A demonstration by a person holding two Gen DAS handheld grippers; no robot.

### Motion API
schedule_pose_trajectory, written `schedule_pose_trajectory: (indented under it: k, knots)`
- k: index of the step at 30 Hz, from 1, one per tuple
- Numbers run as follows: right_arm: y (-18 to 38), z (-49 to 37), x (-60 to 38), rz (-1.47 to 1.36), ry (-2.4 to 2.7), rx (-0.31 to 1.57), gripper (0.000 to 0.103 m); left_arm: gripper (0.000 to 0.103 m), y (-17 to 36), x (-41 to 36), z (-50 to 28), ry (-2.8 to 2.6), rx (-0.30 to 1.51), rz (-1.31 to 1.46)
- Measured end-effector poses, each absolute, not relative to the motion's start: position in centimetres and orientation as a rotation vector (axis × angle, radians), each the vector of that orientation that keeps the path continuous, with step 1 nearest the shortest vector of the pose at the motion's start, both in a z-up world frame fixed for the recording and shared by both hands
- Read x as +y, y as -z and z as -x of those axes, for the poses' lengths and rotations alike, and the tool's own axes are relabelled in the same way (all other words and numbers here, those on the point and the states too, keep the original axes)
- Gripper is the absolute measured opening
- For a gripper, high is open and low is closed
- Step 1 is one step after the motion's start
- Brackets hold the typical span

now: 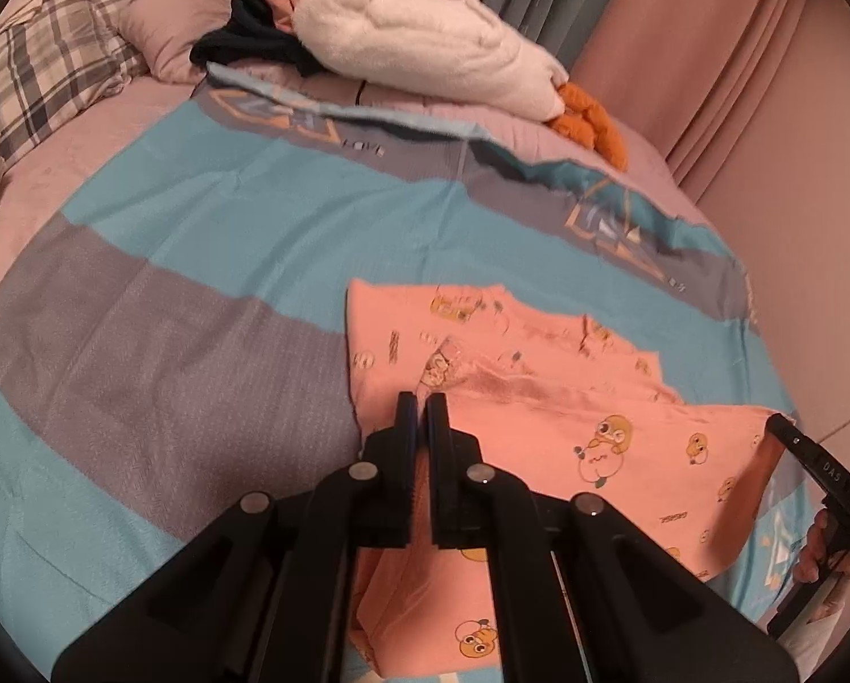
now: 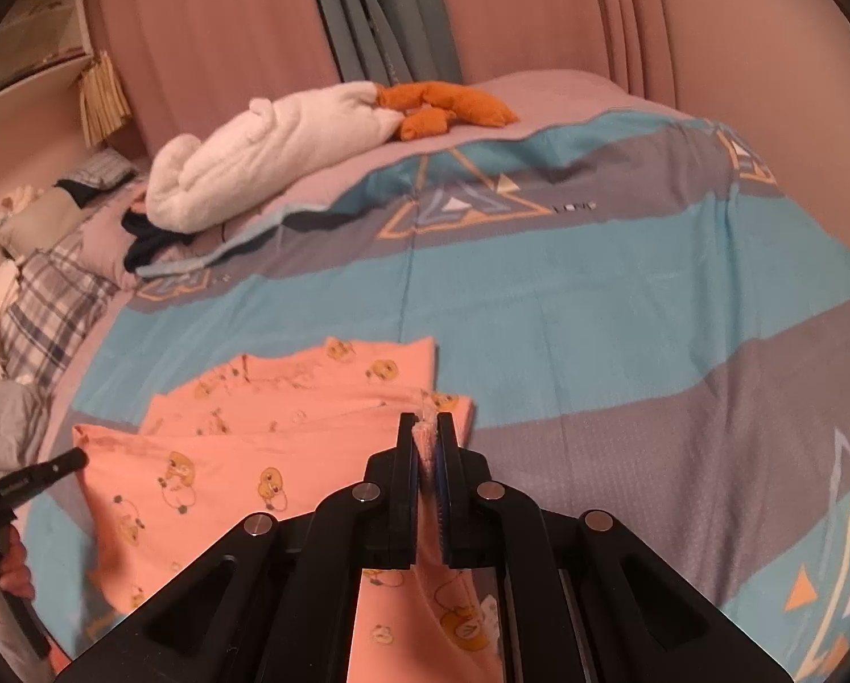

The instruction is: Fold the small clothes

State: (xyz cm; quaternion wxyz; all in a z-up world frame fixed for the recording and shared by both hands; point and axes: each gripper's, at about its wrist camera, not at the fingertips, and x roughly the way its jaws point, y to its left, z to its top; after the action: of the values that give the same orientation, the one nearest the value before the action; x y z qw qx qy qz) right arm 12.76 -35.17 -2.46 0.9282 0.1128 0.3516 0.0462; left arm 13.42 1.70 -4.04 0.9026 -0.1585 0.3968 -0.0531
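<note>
Pink garment (image 1: 539, 427), one piece printed with yellow cartoon figures, is lying partly folded on the bedspread (image 1: 197, 284), whose teal and grey bands are covering the bed, and both grippers are lifting its near edge. One left gripper (image 1: 421, 398) is gripping that edge, its jaws nearly together with pink cloth running between them. One right gripper (image 2: 426, 420) is pinching another part of the same edge, its jaws clamped on a bunched ridge of the fabric. Between the two grips the cloth is hanging in a raised fold, while the far part is resting flat in layers on the bedspread. At the far side of the bed one white fluffy blanket (image 1: 425, 51) is lying rolled, with one orange plush item (image 1: 590, 119) touching its end and one dark garment (image 1: 248, 40) beside it. One plaid pillow (image 1: 44, 79) is sitting near the head of the bed.
</note>
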Motion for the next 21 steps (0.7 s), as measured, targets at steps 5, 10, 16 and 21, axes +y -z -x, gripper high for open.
schedule_pose_trajectory:
  k: [5,10,16,21]
  knots:
    - [0.5,-14.0,-34.8,-0.205,-0.096,0.671,0.006,0.003,2.2,2.0,-15.3,0.099,0.778,0.305]
    - [-0.6,-17.9,-34.3,-0.195,-0.119,0.665,0.006,0.003,1.8,2.4,-18.5,0.093,0.77,0.319]
    - [0.7,-22.6,-33.7,-0.185,-0.099,0.712,0.006,0.003,2.8,2.6,-22.8,0.066,0.803,0.327]
    - [3.5,-26.2,-33.6,-0.194,-0.084,0.795,0.006,0.003,5.0,2.5,-25.6,0.039,0.866,0.315]
